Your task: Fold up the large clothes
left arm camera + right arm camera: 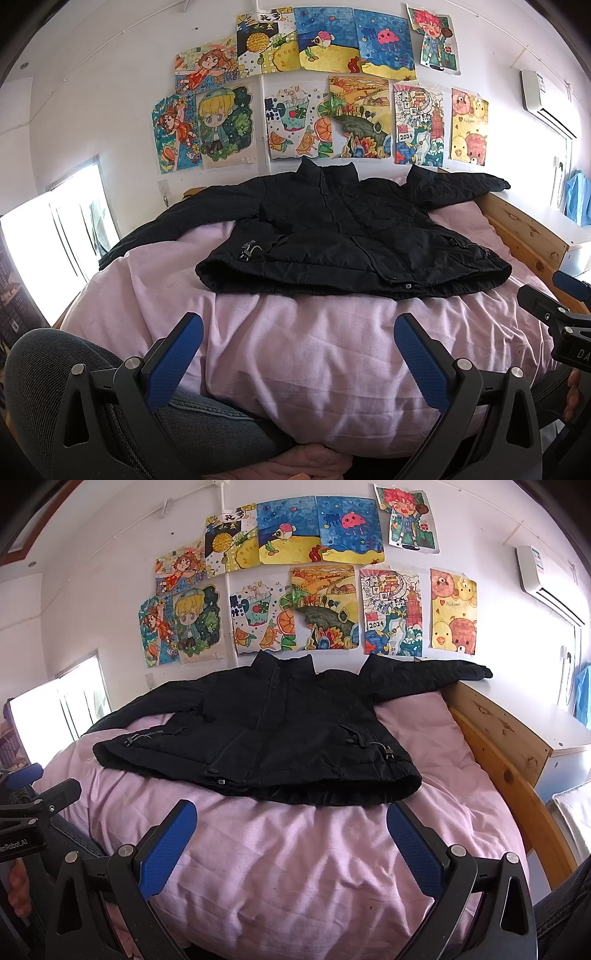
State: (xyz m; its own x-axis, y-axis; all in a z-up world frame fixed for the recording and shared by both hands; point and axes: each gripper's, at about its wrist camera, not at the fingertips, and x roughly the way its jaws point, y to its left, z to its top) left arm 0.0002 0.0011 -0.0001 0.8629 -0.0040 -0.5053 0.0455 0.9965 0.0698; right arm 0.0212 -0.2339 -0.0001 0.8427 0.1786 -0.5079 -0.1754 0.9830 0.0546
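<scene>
A black padded jacket [343, 232] [266, 734] lies spread flat, front up, on a pink bedsheet [314, 350] [295, 849], collar toward the wall and both sleeves stretched out sideways. Its right sleeve [436, 675] rests over the wooden side rail. My left gripper [299, 350] is open, hovering short of the hem with nothing between its blue pads. In the right wrist view my right gripper [291, 834] is open too, just below the hem's right half, touching nothing. Each gripper shows at the other view's edge [554, 314] [33, 794].
A wooden bed frame [517, 771] runs along the right, with a white cabinet top [535, 712] beyond it. Several drawings [317, 96] hang on the wall behind. A bright window [51, 229] is at the left. A person's knee in jeans [207, 417] sits beneath the left gripper.
</scene>
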